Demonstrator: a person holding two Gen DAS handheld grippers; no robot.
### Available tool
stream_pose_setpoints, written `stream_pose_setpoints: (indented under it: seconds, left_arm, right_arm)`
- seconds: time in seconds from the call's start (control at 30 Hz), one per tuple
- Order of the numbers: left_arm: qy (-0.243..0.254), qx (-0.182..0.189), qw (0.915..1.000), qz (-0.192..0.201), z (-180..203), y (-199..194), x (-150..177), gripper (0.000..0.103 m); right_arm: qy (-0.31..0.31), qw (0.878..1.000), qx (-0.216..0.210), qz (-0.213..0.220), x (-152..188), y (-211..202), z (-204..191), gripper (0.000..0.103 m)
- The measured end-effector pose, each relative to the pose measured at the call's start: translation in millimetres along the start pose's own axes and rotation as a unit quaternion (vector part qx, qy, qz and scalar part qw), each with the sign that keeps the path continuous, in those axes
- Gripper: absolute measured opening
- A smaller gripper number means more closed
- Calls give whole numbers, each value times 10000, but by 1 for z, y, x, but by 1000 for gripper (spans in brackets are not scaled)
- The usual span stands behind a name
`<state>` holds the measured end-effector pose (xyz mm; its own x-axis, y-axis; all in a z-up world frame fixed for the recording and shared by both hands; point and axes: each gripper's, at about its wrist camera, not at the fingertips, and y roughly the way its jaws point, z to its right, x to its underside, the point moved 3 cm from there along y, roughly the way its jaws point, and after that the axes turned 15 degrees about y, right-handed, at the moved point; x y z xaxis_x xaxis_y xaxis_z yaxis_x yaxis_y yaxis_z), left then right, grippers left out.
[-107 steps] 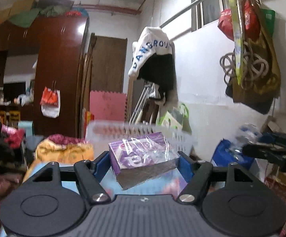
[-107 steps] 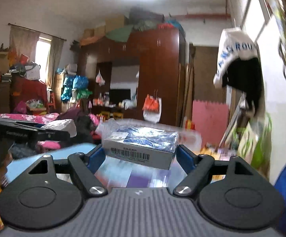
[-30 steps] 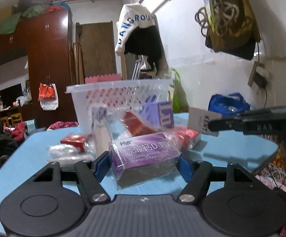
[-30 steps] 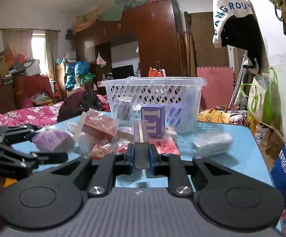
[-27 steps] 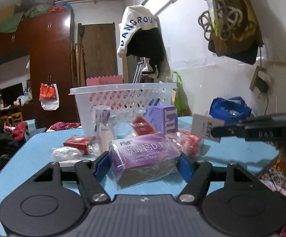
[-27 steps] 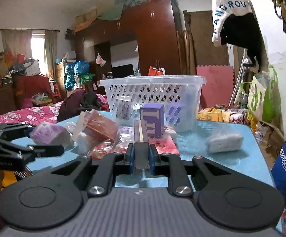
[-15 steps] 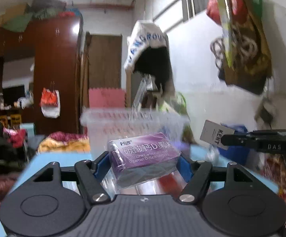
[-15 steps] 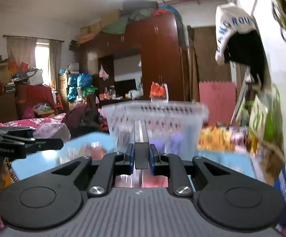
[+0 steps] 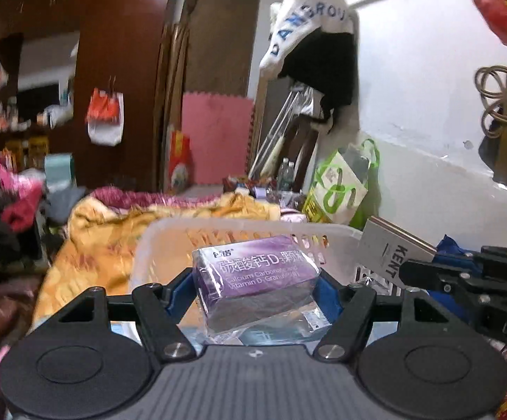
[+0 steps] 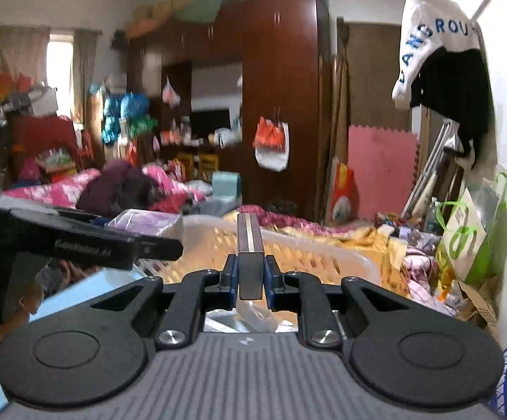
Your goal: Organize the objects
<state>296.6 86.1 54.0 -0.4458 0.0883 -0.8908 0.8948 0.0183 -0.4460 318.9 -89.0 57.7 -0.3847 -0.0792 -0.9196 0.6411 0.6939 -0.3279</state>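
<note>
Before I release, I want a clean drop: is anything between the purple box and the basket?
Nothing visible blocks it: the purple box, clamped in the left gripper, hangs over the white basket.

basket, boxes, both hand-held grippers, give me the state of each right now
left hand-held gripper: shut on the purple box, raised over the basket
purple box: held, plastic-wrapped, tilted
right hand-held gripper: shut on the slim Kent box
slim Kent box: held edge-on, over the basket rim
white basket: upright, open-topped, packets visible inside
</note>
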Motion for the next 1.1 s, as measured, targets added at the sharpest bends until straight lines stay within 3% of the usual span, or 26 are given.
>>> stream_pose_setpoints:
  seconds: [0.1, 0.13, 0.17, 0.2, 0.23, 0.33, 0.47, 0.63, 0.73, 1.0, 1.1]
  left_arm:
    - [97, -40, 9999, 38, 2, 3, 3, 76]
    - [141, -110, 9998, 54, 3, 3, 4, 80]
    - [108, -109, 9999, 62, 1, 3, 3, 92]
    - [42, -44, 9999, 109, -1, 0, 4, 100]
    - [-17, 24, 9998, 179, -5, -5, 6, 101]
    - [-26, 113, 9991, 405, -15, -31, 11, 102]
    - [235, 206, 9975, 635, -16, -80, 54, 103]
    - [596, -84, 9980, 179, -8, -111, 137, 103]
    - [816, -255, 9962, -137, -3, -114, 169, 103]
    - [1032, -158, 9930, -559, 7, -97, 182, 103]
    - [1145, -235, 9906, -704, 12, -88, 189, 103]
  right_arm:
    - [-79, 9999, 8, -62, 6, 0, -2, 25]
    - [-102, 9999, 55, -38, 6, -1, -2, 46]
    - [-108, 9998, 128, 72, 4, -5, 0, 74]
    - [-111, 9994, 200, 267, 4, -14, 2, 84]
    - [-119, 9987, 228, 435, 2, -25, 4, 95]
    - [-90, 9975, 316, 633, 1, -54, 18, 102]
    - [-253, 9954, 881, 265, 32, -74, 53, 103]
    - [313, 9881, 1410, -537, 101, -66, 102, 103]
    - [446, 9836, 1526, -855, 125, -51, 116, 103]
    - [852, 9798, 1337, -1222, 133, -27, 128, 103]
    - [848, 9784, 1388, -1276, 136, -24, 132, 92]
